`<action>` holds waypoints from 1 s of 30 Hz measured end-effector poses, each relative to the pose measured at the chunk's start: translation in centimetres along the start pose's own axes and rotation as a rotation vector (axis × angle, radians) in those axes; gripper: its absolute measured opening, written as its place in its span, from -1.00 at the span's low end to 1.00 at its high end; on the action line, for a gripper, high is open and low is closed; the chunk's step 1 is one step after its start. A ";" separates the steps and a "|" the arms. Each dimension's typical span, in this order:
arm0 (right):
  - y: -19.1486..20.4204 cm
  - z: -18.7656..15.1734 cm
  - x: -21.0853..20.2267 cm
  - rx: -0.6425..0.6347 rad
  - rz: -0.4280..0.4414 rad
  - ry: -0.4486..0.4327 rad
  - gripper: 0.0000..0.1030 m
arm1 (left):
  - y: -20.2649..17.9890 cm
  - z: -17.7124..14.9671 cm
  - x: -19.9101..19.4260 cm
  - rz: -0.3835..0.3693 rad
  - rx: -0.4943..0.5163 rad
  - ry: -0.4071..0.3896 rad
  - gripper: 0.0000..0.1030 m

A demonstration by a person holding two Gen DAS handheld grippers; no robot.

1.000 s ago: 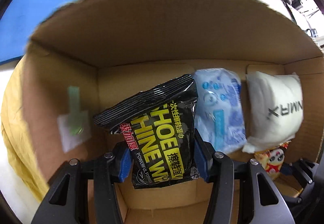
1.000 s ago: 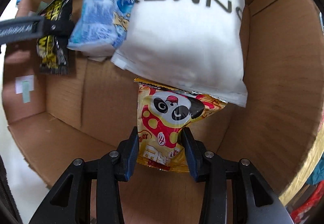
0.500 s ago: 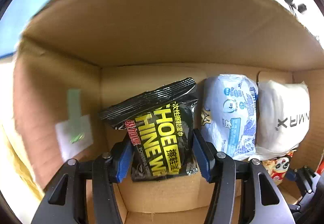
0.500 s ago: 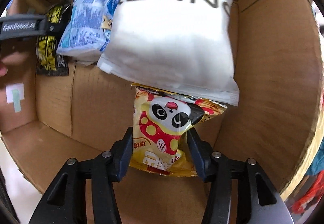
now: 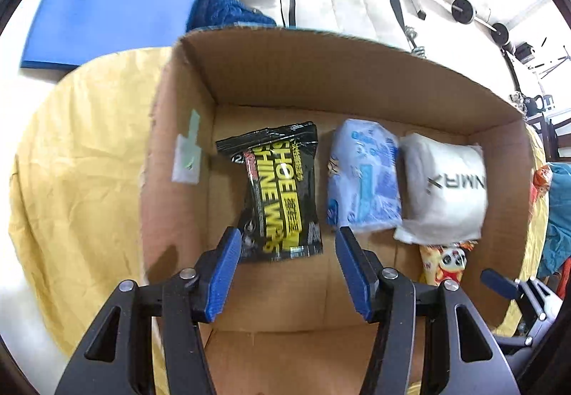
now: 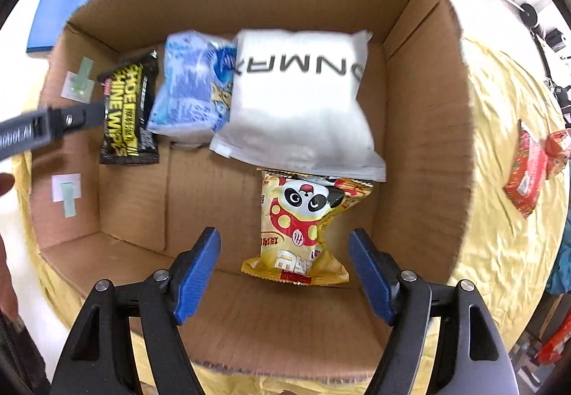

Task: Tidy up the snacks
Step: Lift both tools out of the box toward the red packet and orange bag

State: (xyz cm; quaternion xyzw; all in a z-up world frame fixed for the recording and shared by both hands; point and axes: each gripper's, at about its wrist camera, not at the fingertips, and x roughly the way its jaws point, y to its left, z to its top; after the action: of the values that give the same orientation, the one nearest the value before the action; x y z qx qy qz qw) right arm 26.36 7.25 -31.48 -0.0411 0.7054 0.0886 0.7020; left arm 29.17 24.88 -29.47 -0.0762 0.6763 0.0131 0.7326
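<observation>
Four packets are seen lying on the floor of an open brown cardboard box (image 6: 421, 116), which is set on a yellow cloth (image 6: 499, 145). Along the far wall, a black foil packet (image 5: 282, 191) printed "SHOE SHINE WIPES" in yellow is placed leftmost, a light blue printed packet (image 5: 364, 177) beside it, then a white soft pack (image 6: 299, 98) lettered "NMAX", read upside down. A yellow panda-printed snack bag (image 6: 303, 227) is partly tucked under the white pack. The left gripper (image 5: 283, 266) is held with jaws spread, empty, just short of the black packet. The right gripper (image 6: 283, 270) is likewise spread wide, the panda bag lying between its fingers, unpinched. A red wrapper (image 6: 531, 166) is left on the cloth outside.
</observation>
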 end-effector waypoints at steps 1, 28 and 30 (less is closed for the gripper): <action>0.0 -0.1 -0.6 0.002 -0.002 -0.010 0.49 | 0.0 -0.9 -0.7 0.005 0.003 -0.015 0.03; -2.9 -8.5 -15.3 0.001 0.026 -0.286 1.00 | -2.7 -12.1 -15.1 0.037 -0.003 -0.333 0.91; -3.1 -9.3 -16.6 0.010 0.030 -0.304 1.00 | -3.1 -12.8 -16.2 0.037 -0.001 -0.346 0.91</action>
State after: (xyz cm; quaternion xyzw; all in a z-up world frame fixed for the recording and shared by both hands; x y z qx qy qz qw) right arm 17.98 1.42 -15.18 -0.0135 0.5920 0.1008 0.7995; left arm 15.47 21.48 -14.03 -0.0607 0.5412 0.0401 0.8377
